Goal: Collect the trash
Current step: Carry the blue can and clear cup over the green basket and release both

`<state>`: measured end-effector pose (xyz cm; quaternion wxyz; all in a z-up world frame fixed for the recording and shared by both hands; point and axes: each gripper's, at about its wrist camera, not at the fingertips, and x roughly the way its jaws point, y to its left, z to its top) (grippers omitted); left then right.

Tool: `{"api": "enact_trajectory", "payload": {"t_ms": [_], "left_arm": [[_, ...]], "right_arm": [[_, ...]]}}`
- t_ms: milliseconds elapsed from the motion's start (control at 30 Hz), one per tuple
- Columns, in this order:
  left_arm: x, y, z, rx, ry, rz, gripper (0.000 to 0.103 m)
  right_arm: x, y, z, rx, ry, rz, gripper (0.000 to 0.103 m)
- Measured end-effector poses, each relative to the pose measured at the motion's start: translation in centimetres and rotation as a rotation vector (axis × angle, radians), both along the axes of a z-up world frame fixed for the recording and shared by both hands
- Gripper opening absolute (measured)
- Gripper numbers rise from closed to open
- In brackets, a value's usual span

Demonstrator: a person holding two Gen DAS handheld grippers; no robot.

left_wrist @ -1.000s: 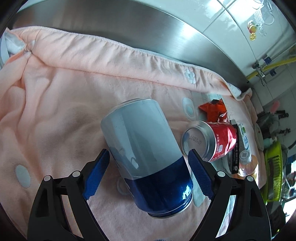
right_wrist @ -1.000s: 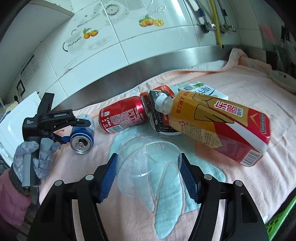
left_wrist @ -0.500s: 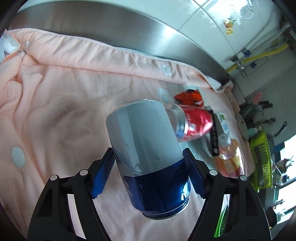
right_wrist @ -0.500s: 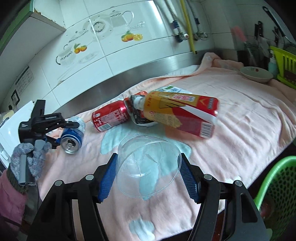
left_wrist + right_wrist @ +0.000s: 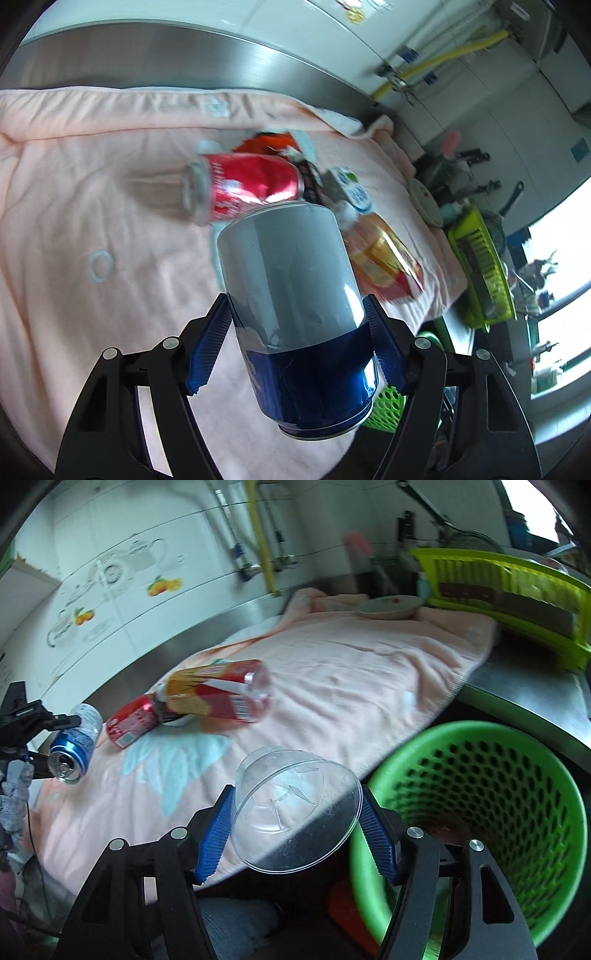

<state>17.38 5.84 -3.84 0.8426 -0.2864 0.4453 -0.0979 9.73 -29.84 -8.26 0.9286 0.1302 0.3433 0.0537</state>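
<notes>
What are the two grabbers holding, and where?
Left gripper: silver-and-blue drink can, by its sides. Right gripper: clear plastic cup, by its sides near the rim.

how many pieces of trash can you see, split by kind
cans: 2, blue can in the left tongs, red can on the towel
bottles: 1, orange-label bottle
clear plastic cups: 1, cup in the right tongs
cartons and wrappers: blurred, uncounted
total: 4

Left gripper [image 5: 297,345] clamps a blue-and-silver can [image 5: 295,306] above the pink towel [image 5: 92,206]; red can [image 5: 243,184] lies near the towel's far edge
</notes>
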Motion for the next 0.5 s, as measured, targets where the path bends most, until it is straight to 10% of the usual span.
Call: {"api": "enact_trajectory", "payload": {"t_ms": [500], "left_arm": [[0.8,-14.9,-0.6,-0.018,0.029,-0.296,0.070]], "right_arm": [[-4.6,-8.4,-2.7,-0.044,0.063,-0.243,0.064]]}}
